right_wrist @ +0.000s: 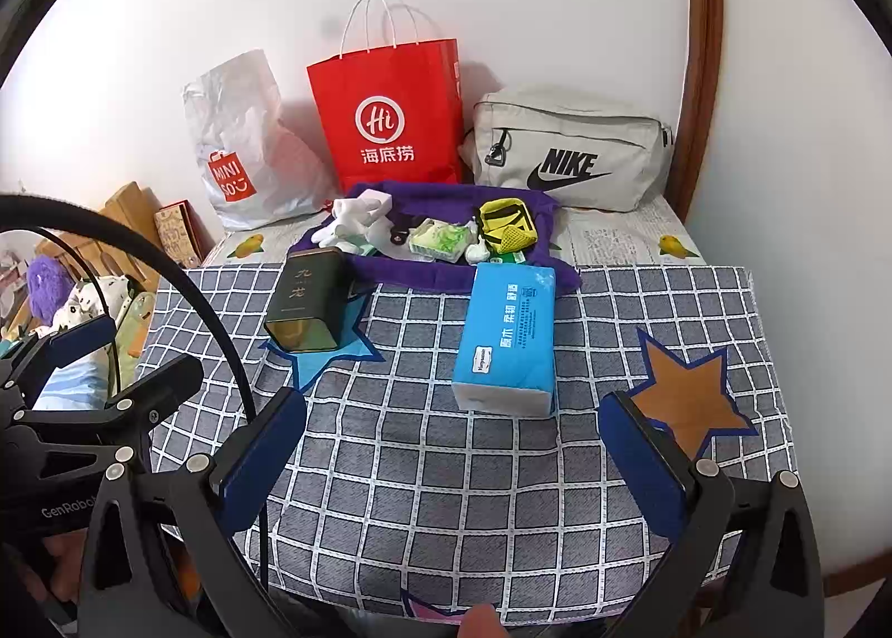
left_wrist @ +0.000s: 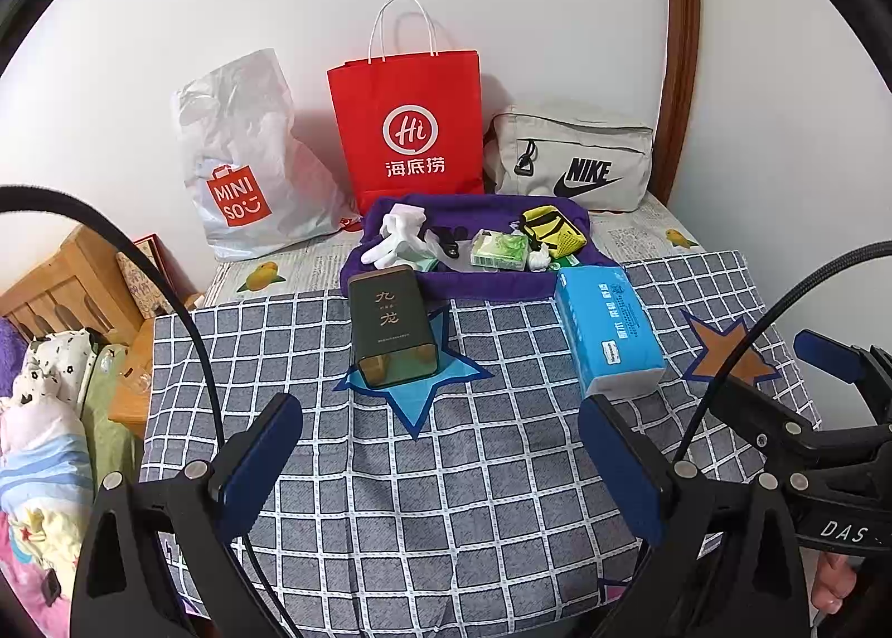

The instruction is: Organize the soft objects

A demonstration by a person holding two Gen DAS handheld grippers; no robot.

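A blue tissue pack (left_wrist: 610, 328) (right_wrist: 508, 339) lies on the checked cloth, right of a dark green tin (left_wrist: 390, 325) (right_wrist: 309, 300) that rests on a blue star. Behind them a purple cloth tray (left_wrist: 474, 292) (right_wrist: 435, 275) holds white gloves (left_wrist: 398, 239) (right_wrist: 351, 222), a green tissue packet (left_wrist: 499, 250) (right_wrist: 440, 239) and a yellow pouch (left_wrist: 552, 231) (right_wrist: 504, 225). My left gripper (left_wrist: 440, 465) is open and empty above the near cloth. My right gripper (right_wrist: 451, 465) is open and empty, just short of the tissue pack.
A white MINISO bag (left_wrist: 245, 164) (right_wrist: 245, 147), a red paper bag (left_wrist: 410, 125) (right_wrist: 390, 114) and a grey NIKE bag (left_wrist: 574, 158) (right_wrist: 574, 153) stand along the back wall. An orange star (right_wrist: 691, 398) marks the cloth at the right. Bedding and wooden furniture (left_wrist: 67, 292) lie left.
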